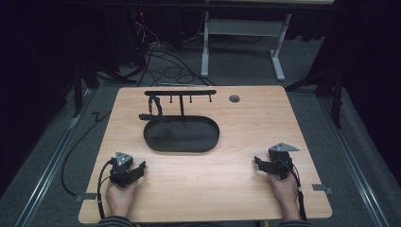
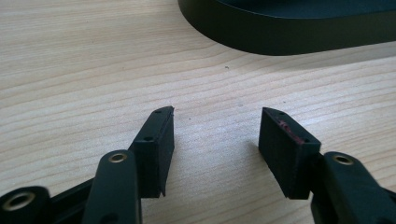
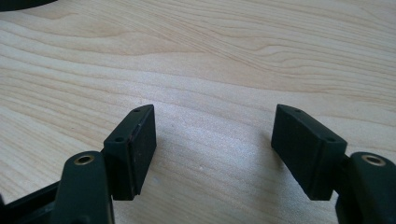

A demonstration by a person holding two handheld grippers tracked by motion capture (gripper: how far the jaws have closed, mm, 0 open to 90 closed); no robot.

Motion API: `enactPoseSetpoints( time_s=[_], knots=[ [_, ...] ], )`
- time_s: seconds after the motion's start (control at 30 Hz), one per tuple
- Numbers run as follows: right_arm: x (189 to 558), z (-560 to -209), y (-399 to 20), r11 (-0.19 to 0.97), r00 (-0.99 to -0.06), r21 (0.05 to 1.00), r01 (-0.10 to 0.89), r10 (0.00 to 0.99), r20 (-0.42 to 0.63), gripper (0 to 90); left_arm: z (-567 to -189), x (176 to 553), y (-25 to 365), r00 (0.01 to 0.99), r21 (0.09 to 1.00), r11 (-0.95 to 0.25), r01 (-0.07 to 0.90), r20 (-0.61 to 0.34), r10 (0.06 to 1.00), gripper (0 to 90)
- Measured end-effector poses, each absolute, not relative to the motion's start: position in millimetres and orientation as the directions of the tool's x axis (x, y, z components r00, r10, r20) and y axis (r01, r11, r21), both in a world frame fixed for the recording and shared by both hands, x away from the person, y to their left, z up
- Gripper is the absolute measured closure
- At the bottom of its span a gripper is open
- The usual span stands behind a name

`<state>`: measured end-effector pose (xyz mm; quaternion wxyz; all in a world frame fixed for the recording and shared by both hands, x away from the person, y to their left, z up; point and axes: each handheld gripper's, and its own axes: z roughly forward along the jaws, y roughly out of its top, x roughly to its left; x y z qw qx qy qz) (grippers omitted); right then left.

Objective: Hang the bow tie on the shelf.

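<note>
Left gripper (image 1: 140,167): jaws spread apart, nothing between them. It rests low over the near left part of the wooden table (image 1: 246,123), held by the person's left hand (image 1: 120,196), its grey three-cornered plate on top and a black cable trailing back off the near edge. In the left gripper view (image 2: 216,140) bare wood grain lies between the pads, and the rounded wall of a black oval tray (image 2: 289,35) stands ahead, apart from the jaws.

Right gripper (image 1: 257,161): jaws likewise spread wide, holding nothing. It sits near the right edge of the table in the right hand (image 1: 285,191), pointing inward toward the table's middle. The right gripper view (image 3: 213,142) shows plain tabletop between the pads.

The black oval tray (image 1: 182,135) lies at the table's centre, well apart from both grippers. A black hook rack (image 1: 180,93) stands on a post at its far side, with a dark item hanging near its left end; what it is cannot be told. A round grommet (image 1: 234,99) is set in the far tabletop.
</note>
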<state>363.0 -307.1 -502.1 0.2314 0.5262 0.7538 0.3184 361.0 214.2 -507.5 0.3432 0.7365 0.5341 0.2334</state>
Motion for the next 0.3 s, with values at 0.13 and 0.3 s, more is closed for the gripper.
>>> enactPoseSetpoints(
  time_s=[0.13, 0.3],
  knots=[
    [362.9, -502.0, -306.9, 0.241, -0.337, 0.723, 0.647, 0.941, -0.012, 32.4, -507.6, 360.6, 212.0, 0.324, 0.752, -0.202, 0.627, -0.016, 0.946, 41.2],
    [362.9, -502.0, -307.0, 0.241, -0.337, 0.723, 0.647, 0.941, -0.011, 32.5, -507.6, 359.8, 211.6, 0.329, 0.750, -0.206, 0.628, -0.016, 0.944, 39.6]
  ],
)
